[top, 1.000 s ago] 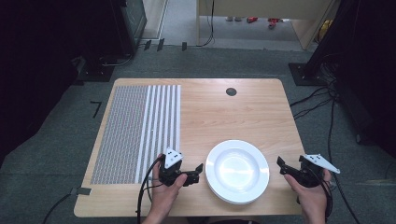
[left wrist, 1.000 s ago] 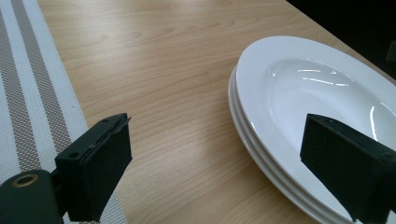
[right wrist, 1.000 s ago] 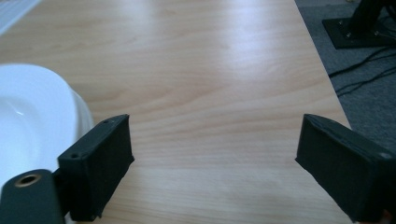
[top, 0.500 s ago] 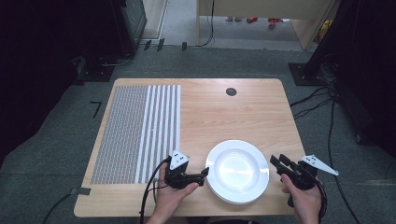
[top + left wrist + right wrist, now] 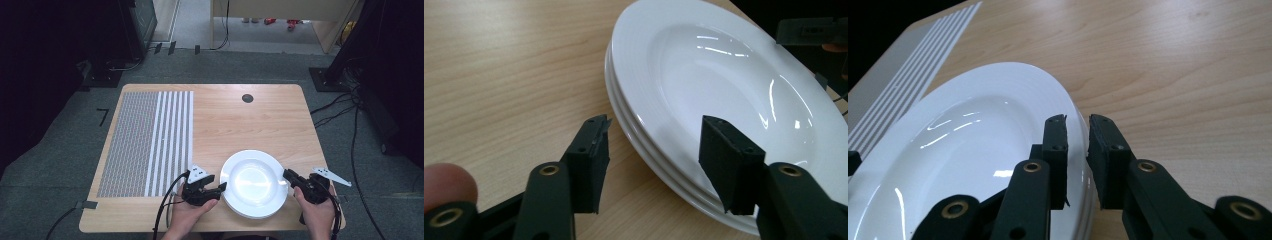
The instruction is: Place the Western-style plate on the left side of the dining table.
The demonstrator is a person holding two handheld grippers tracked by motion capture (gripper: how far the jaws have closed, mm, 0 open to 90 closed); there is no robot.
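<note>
Right gripper view: right hand-held gripper [image 5: 1077, 122] pinching plate [image 5: 948, 150] rim.

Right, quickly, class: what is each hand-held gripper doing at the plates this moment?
Left hand-held gripper: jaws just closing, still open astride the rim of the stacked plates.
Right hand-held gripper: jaws just closed, shut on the top plate's rim.

Light wooden table [image 5: 260, 120] stood on grey carpet floor [image 5: 240, 67]. Grey patterned mat with white stripes [image 5: 150, 142] covered table's left part; small black round cap [image 5: 247, 98] sat near far edge. Dark furniture [image 5: 135, 25] stood at left back, pale wooden unit [image 5: 280, 10] behind. Black cables [image 5: 340, 107] lay on floor at right. Sides of room were dim.
</note>
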